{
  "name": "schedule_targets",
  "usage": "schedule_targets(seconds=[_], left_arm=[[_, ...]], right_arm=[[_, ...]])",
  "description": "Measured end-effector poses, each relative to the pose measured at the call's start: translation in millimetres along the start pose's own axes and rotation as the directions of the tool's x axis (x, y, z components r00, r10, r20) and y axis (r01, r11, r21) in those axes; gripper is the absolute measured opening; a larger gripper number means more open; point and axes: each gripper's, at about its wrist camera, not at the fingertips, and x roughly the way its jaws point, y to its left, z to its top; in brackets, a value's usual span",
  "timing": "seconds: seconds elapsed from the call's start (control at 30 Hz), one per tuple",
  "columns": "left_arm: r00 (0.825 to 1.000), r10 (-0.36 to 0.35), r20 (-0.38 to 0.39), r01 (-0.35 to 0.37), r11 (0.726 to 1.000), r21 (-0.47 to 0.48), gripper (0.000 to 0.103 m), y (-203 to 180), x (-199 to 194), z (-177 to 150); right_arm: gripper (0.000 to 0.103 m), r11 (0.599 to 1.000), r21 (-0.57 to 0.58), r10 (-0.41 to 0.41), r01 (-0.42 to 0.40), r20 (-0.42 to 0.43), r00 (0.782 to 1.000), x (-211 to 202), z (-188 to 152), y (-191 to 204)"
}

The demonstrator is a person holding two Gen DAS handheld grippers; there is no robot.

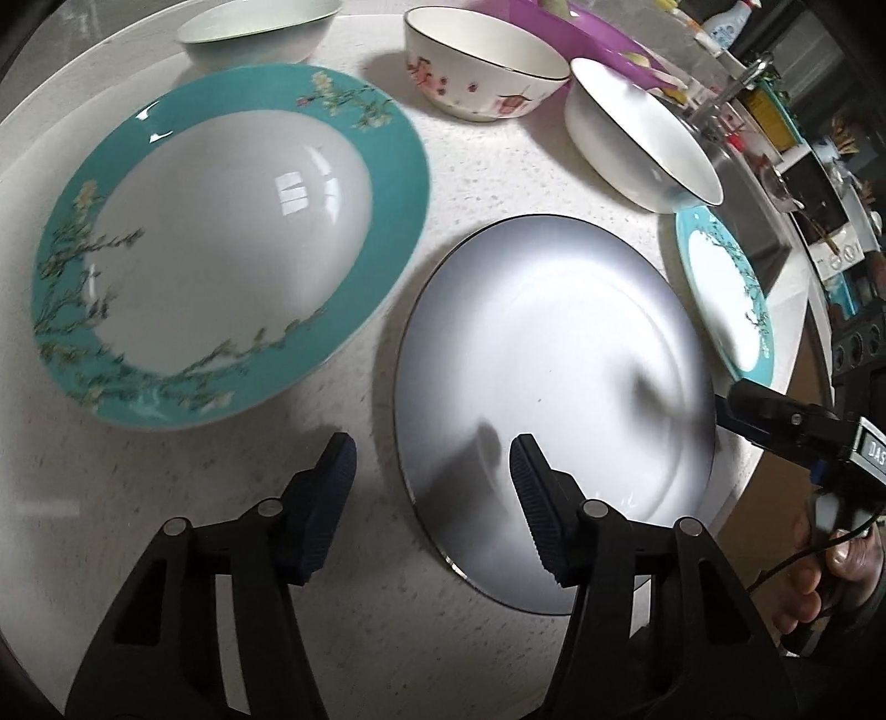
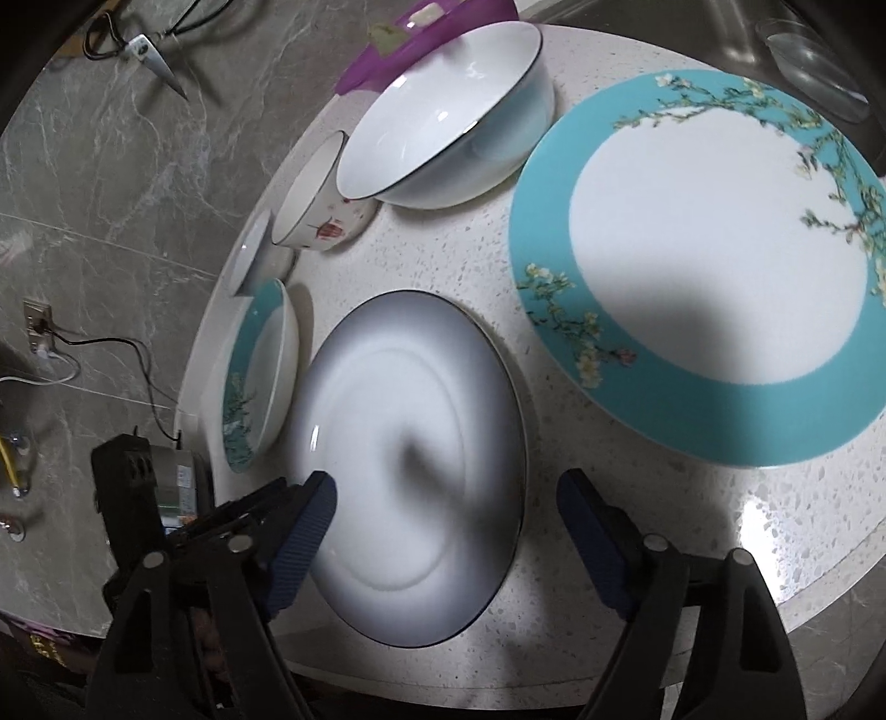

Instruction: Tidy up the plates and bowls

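Observation:
A grey-rimmed white plate (image 1: 554, 399) (image 2: 410, 471) lies on the speckled counter. My left gripper (image 1: 432, 465) is open above its near edge, one finger over the plate, one over bare counter. My right gripper (image 2: 443, 498) is open and straddles the plate's near side; it also shows in the left wrist view (image 1: 775, 415) at the plate's right edge. A large teal-rimmed floral plate (image 1: 221, 243) (image 2: 714, 271) and a smaller teal plate (image 1: 725, 288) (image 2: 255, 376) flank it. A plain white bowl (image 1: 642, 133) (image 2: 448, 116), a flower-painted bowl (image 1: 482, 72) (image 2: 321, 194) and a pale bowl (image 1: 260, 27) stand behind.
A purple tray (image 1: 581, 39) (image 2: 421, 44) sits at the counter's far side. A steel sink (image 1: 742, 160) with clutter beyond lies to the right. The counter edge (image 2: 775, 598) runs close to my right gripper, with grey floor, cables and a wall socket (image 2: 39, 327) below.

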Motion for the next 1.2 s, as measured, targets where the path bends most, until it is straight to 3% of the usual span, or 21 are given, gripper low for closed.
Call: schedule_targets(seconds=[0.2, 0.3, 0.37, 0.43, 0.5, 0.8, 0.9, 1.2], left_arm=[[1.000, -0.002, -0.017, 0.003, 0.998, 0.063, 0.055, -5.4, 8.0, 2.7], [1.000, -0.004, -0.021, 0.006, 0.998, 0.070, 0.051, -10.6, 12.1, 4.6], [1.000, 0.003, -0.023, -0.002, 0.998, 0.055, 0.043, 5.4, 4.1, -1.3], [1.000, -0.004, -0.021, 0.005, 0.999, 0.045, 0.029, 21.2, -0.8, -2.7], [0.999, -0.040, -0.025, 0.041, 0.999, 0.030, 0.027, 28.9, -1.2, 0.5], [0.995, -0.080, -0.056, 0.081, 0.996, 0.025, 0.026, 36.5, 3.2, 8.1], [0.997, -0.056, -0.056, 0.058, 0.997, 0.042, 0.026, 36.6, 0.9, 10.1], [0.999, -0.021, -0.045, 0.024, 0.998, 0.055, 0.025, 24.4, 0.9, 1.1]], right_arm=[[0.082, 0.998, -0.026, -0.061, 0.060, -0.046, 0.997, 11.4, 7.6, 14.0], [0.064, 0.995, -0.045, -0.096, 0.094, -0.043, 0.994, 12.1, 6.0, 14.6], [0.031, 0.993, -0.019, -0.117, 0.116, -0.039, 0.992, 10.3, 6.9, 7.0], [0.019, 0.994, 0.018, -0.108, 0.108, -0.035, 0.994, 8.5, 8.6, -3.2], [0.017, 0.996, 0.048, -0.071, 0.072, -0.028, 0.997, 7.4, 8.9, -10.8], [0.019, 0.998, 0.024, -0.065, 0.065, -0.035, 0.997, 7.0, 11.3, -9.5], [0.019, 0.993, -0.034, -0.114, 0.112, -0.056, 0.992, 9.2, 10.8, 0.7], [0.019, 0.989, -0.052, -0.141, 0.139, -0.046, 0.989, 8.0, 7.7, 4.0]])
